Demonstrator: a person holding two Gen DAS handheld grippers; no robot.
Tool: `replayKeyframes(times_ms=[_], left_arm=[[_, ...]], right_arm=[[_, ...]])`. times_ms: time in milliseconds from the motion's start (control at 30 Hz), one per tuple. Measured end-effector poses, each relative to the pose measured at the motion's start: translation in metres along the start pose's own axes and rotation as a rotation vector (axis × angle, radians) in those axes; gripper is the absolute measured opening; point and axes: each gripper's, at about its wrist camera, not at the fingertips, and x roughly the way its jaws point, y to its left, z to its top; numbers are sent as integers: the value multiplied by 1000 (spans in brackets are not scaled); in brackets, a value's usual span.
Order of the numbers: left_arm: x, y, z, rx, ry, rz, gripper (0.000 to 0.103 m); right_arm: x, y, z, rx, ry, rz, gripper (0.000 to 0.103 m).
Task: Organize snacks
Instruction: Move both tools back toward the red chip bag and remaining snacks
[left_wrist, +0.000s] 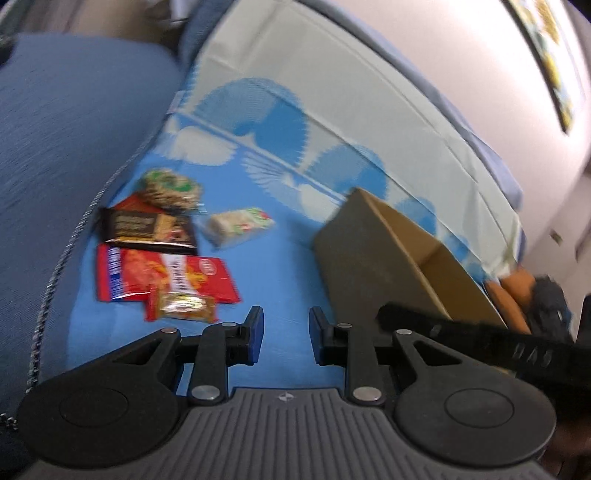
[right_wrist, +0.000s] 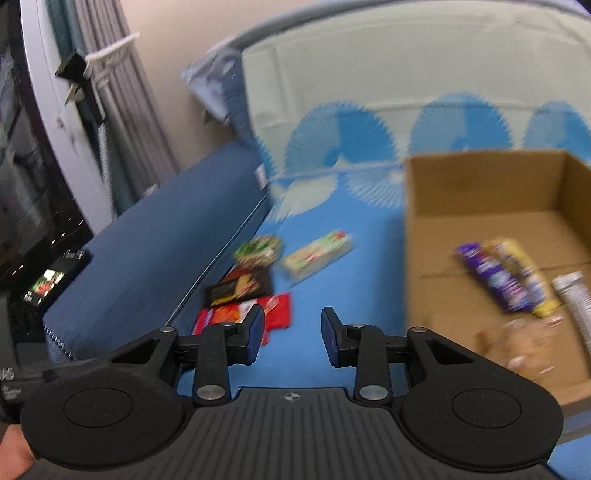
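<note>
Both grippers empty, jaws partly spread: left gripper (left_wrist: 286, 332), right gripper (right_wrist: 292, 334); snack packets (left_wrist: 162, 254) lie overlapped ahead-left of both; box (right_wrist: 480, 221) ahead-right. Risk: narrow gap may snag two stacked packets, or skid over flat wrappers.

Even, soft daylight, no hard shadows or glare. Both views are smeared by motion blur: snacks (left_wrist: 166, 254) left of the claw and the box (right_wrist: 491, 236) to its right lose detail. Fisheye bends the edges.
</note>
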Motion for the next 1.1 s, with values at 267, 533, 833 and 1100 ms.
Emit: replayKeyframes(times_ms=[267, 533, 833, 1100], left_arm=[[-27, 22, 8, -110, -191, 171, 29], [-51, 31, 15, -165, -301, 199, 30], [-50, 33, 16, -164, -284, 171, 32], [-40, 35, 18, -162, -233, 157, 36]], right_arm=[[86, 12, 6, 229, 194, -7, 37], [161, 24, 4, 495, 329, -120, 46], [181, 54, 13, 328, 338, -266, 27], [137, 21, 4, 178, 353, -216, 13]])
